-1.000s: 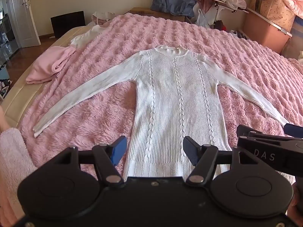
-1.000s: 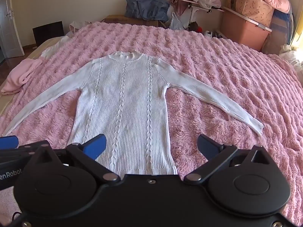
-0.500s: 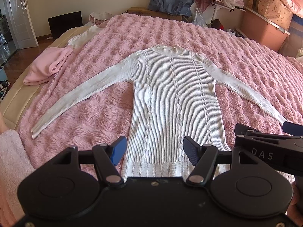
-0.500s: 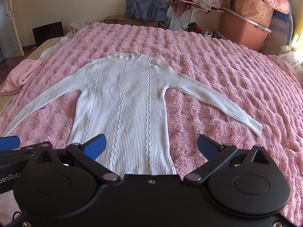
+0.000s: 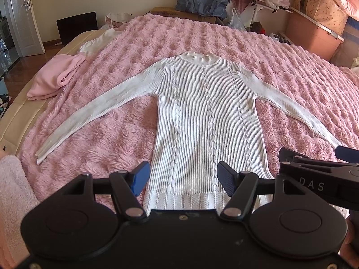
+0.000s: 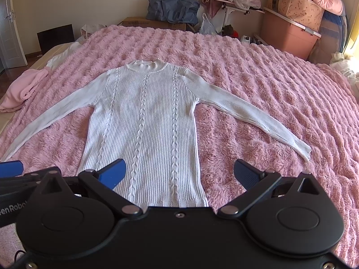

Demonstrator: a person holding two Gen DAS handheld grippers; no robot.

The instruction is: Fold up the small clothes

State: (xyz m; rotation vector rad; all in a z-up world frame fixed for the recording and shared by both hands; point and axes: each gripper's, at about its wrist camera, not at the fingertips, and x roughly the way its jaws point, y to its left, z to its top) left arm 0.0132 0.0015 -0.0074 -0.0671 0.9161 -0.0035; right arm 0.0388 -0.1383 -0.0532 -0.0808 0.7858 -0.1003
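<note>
The pink fluffy blanket [image 6: 258,85] covers the bed, with wide bare stretches to the right of the sweater and beyond its collar; the bed's beige edge [image 5: 13,112] shows at far left. The white cable-knit sweater [image 5: 208,121] lies flat, face up, mid-blanket, collar far, hem near, both sleeves spread diagonally outward. Left tongs [image 5: 183,179] hang released above the hem; right tongs [image 6: 179,174] hang released, wider apart, over the hem's right corner, holding nothing. A crumpled pink garment [image 5: 53,76] lies at the left edge. A pink storage bin [image 6: 289,33] stands by the wall, bedding piled on top.
</note>
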